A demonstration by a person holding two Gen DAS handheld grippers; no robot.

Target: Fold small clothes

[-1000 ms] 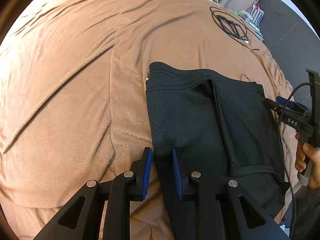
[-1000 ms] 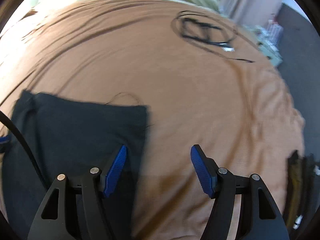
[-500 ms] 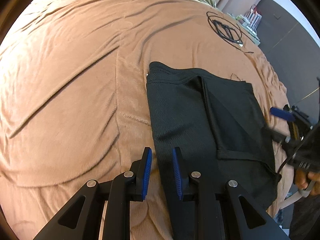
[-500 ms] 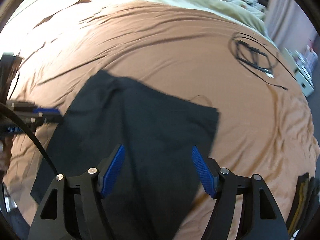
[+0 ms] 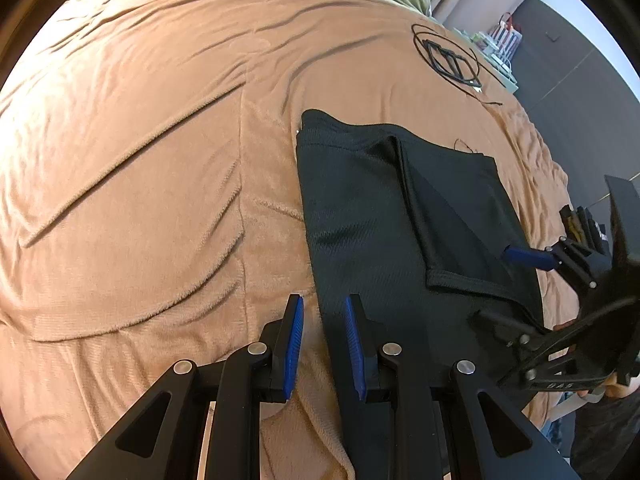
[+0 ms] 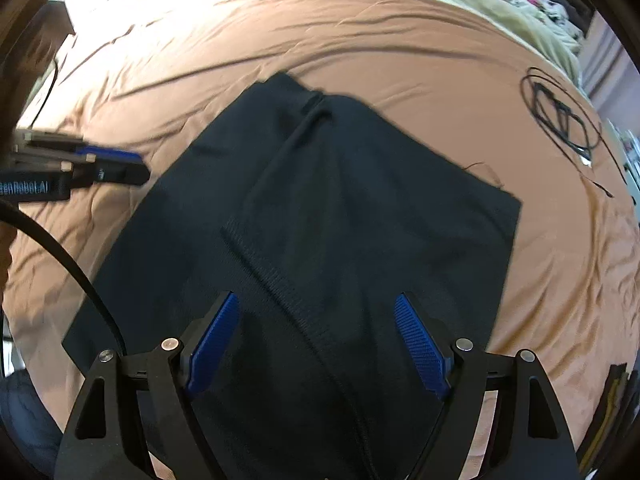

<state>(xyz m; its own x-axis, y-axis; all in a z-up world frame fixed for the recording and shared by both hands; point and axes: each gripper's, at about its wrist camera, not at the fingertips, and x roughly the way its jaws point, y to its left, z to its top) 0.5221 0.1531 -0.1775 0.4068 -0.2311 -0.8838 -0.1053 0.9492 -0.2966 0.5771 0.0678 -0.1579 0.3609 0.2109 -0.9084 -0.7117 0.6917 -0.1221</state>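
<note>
My right gripper (image 6: 316, 340) is tilting down over the one black garment (image 6: 320, 208), jaws wide, just been opening, gripping nothing. My left gripper (image 5: 322, 344) is hovering narrowly parted at the garment's edge (empty). Garment is lying on a brown blanket (image 5: 140, 168); one cable coil (image 5: 446, 56) beyond it.

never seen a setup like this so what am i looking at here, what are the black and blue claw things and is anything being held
These are two hand-held grippers, one in each of a person's hands, each with a wide-angle camera looking along its blue-padded fingers. One picture is from the left gripper, the other from the right gripper; each also glimpses the other at its edge. Below lies a black garment, partly folded, on a brown blanket covering a bed, with a coiled black cable further back. Nothing is held: the left gripper's jaws stand narrowly apart at the garment's edge, and the right gripper's jaws have just been opening wide above the cloth.
</note>
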